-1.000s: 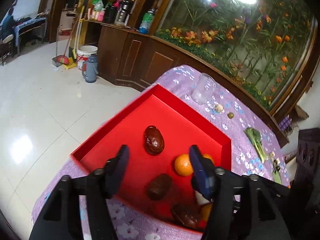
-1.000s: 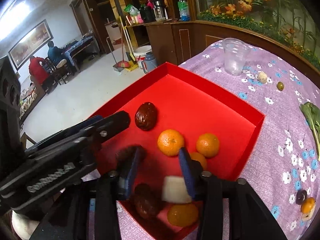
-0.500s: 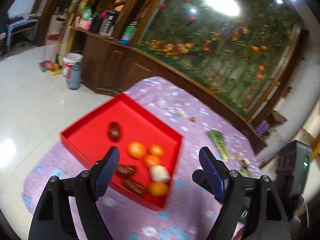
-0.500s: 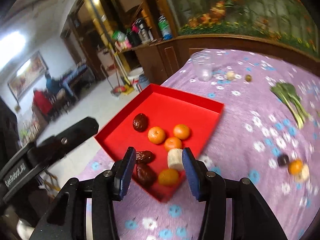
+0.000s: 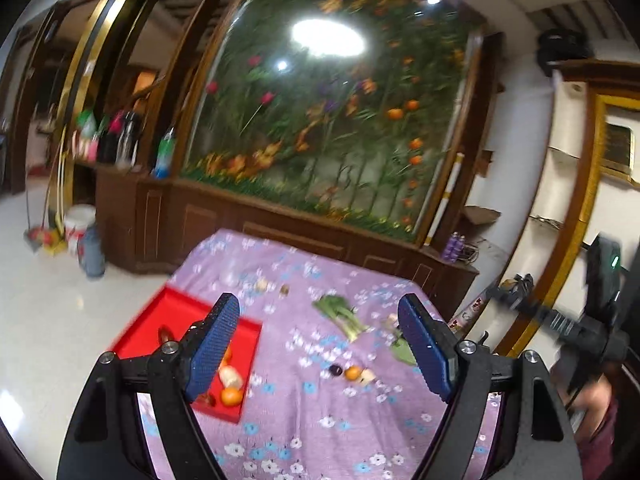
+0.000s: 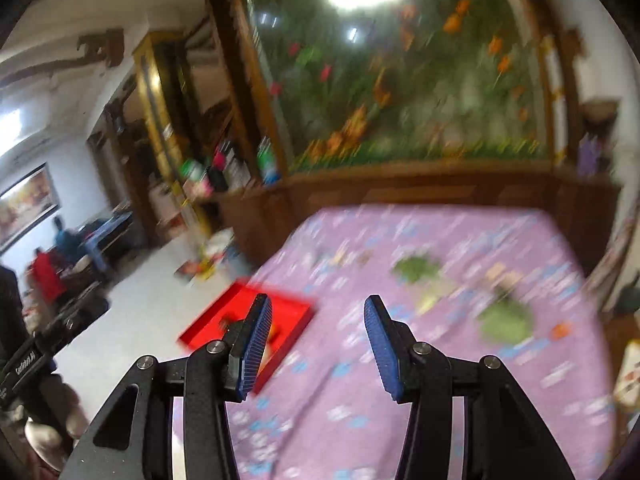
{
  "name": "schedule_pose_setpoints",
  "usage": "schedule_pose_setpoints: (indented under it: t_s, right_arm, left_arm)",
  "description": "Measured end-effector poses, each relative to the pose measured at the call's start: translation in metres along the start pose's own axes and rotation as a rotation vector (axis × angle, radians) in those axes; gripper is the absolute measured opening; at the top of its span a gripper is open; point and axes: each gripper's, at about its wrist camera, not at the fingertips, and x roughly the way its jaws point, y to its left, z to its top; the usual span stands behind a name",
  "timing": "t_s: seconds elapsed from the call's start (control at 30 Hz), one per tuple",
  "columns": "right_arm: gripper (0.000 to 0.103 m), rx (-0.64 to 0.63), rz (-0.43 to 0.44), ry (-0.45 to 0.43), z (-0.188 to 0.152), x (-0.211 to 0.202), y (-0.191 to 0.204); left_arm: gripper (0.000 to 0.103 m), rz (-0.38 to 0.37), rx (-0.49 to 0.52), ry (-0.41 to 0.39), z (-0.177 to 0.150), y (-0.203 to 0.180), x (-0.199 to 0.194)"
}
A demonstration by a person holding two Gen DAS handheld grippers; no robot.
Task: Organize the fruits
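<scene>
A red tray (image 5: 176, 312) lies at the left of the purple flowered table (image 5: 304, 408), holding oranges (image 5: 232, 396), a white piece (image 5: 231, 377) and dark fruits partly hidden by my left finger. An orange (image 5: 353, 373), a dark fruit (image 5: 335, 369) and a pale piece (image 5: 367, 377) lie loose mid-table. My left gripper (image 5: 320, 346) is open wide and empty, high above the table. My right gripper (image 6: 316, 350) is open and empty, well back from the blurred tray (image 6: 224, 320).
A leafy green vegetable (image 5: 340, 316) lies behind the loose fruit, with small items (image 5: 262, 285) farther back. A wooden cabinet (image 5: 280, 228) with a flower mural runs behind the table. White floor lies to the left. The right wrist view is motion-blurred.
Both grippers have pulled up and back from the tray, so the whole table now shows. Both have opened wider. The white piece stays in the tray.
</scene>
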Motion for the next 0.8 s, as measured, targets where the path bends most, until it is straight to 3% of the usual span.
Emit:
schedule_pose_setpoints:
  t_s: [0.17, 0.33, 0.4, 0.43, 0.47, 0.57, 0.6, 0.67, 0.8]
  right_arm:
    - [0.052, -0.041, -0.171, -0.179, 0.084, -0.103, -0.014]
    - [0.053, -0.098, -0.366, -0.302, 0.160, -0.176, -0.011]
    - [0.061, -0.103, -0.427, -0.326, 0.185, -0.198, -0.011]
    - [0.062, -0.104, -0.447, -0.323, 0.195, -0.205, -0.011]
    - [0.063, -0.099, -0.460, -0.324, 0.202, -0.210, -0.012]
    - [0.067, -0.100, -0.482, -0.310, 0.202, -0.212, -0.018]
    - [0.070, -0.105, -0.478, -0.304, 0.196, -0.211, -0.019]
    - [0.077, -0.117, -0.460, -0.276, 0.178, -0.197, -0.026]
    - [0.077, -0.145, -0.401, -0.097, 0.122, -0.125, -0.043]
  left_arm:
    - [0.081, 0.007, 0.084, -0.061, 0.065, -0.026, -0.034]
    - [0.081, 0.141, 0.172, -0.170, 0.146, -0.043, -0.057]
    - [0.091, 0.175, 0.189, -0.220, 0.171, -0.044, -0.067]
    - [0.101, 0.170, 0.200, -0.244, 0.180, -0.043, -0.072]
    - [0.103, 0.160, 0.210, -0.271, 0.186, -0.044, -0.075]
    - [0.103, 0.088, 0.231, -0.311, 0.177, -0.040, -0.074]
    - [0.103, 0.049, 0.227, -0.267, 0.169, -0.037, -0.064]
    - [0.103, 0.051, 0.226, -0.174, 0.145, -0.040, -0.040]
    - [0.103, -0.006, 0.231, -0.116, 0.098, -0.047, 0.005]
